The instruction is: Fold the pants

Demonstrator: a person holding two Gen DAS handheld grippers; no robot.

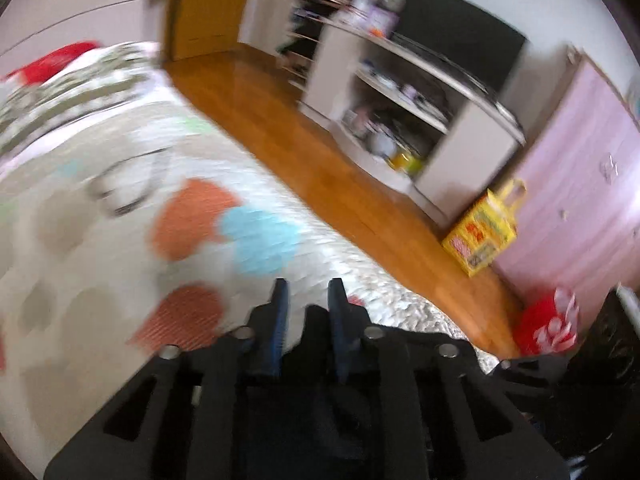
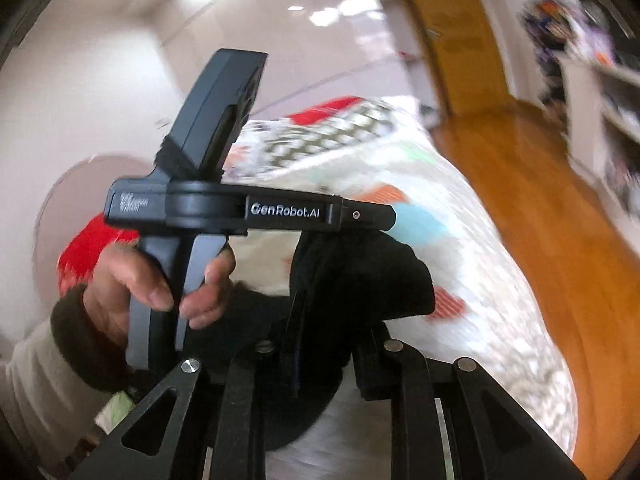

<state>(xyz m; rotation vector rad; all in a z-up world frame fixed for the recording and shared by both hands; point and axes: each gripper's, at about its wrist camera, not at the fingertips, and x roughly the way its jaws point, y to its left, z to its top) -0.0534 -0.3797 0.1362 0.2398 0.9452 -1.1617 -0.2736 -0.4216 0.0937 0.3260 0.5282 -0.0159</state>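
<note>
The left gripper (image 1: 308,292) pinches dark fabric of the pants (image 1: 316,324) between its blue-edged fingers (image 1: 280,312), lifted above a bed (image 1: 100,240) with a quilt printed in orange, blue and grey blotches. Beyond the bed's far edge runs a polished wooden floor (image 1: 320,152); across it stand a white shelf unit (image 1: 420,112) crowded with small items, a yellow box (image 1: 480,236) and a pink cabinet (image 1: 580,184). A wooden door (image 1: 208,8) closes the room at the far end of the bed

From the right wrist, the right gripper (image 2: 326,332) is clamped on a thick bunch of the black pants, held clear of the same bed. Just beyond it the left gripper crosses level, its handle gripped by the person's left hand (image 2: 132,292) in a dark cuff and pale sleeve (image 2: 36,392), pants hanging from its tip
</note>
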